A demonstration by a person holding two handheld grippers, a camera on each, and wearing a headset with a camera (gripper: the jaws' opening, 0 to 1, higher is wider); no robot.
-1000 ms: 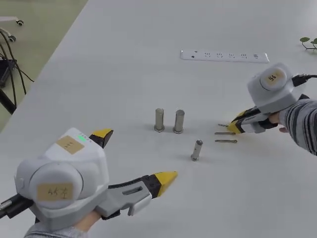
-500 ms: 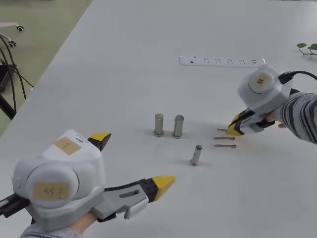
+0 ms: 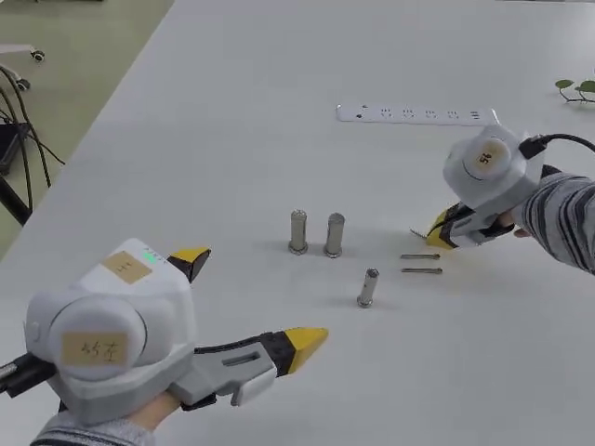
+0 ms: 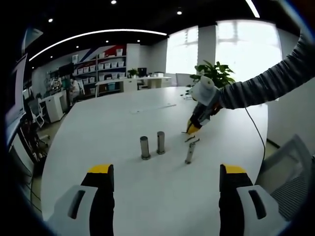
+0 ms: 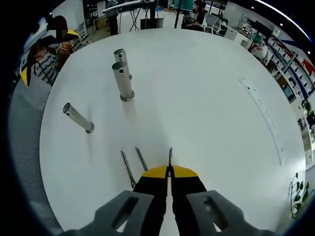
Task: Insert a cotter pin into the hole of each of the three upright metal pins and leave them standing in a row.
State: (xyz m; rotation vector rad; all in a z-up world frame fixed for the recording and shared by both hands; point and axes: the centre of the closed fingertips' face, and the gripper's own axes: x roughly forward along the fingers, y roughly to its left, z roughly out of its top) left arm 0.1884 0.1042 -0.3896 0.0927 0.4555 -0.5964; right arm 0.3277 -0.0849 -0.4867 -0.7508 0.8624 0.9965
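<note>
While over the table [image 5: 206, 98], right tool [image 5: 170, 170] tight on a cotter pin [image 5: 170, 156], left tool [image 4: 166, 170] agape.

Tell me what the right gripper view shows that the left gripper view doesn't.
Right gripper view adds: the right tongs shut on a cotter pin, with two loose cotter pins lying on the table beside them. Left gripper view adds: the left tongs wide open, a striped sleeve and a potted plant. Shared: the three metal pins and the white table.
</note>
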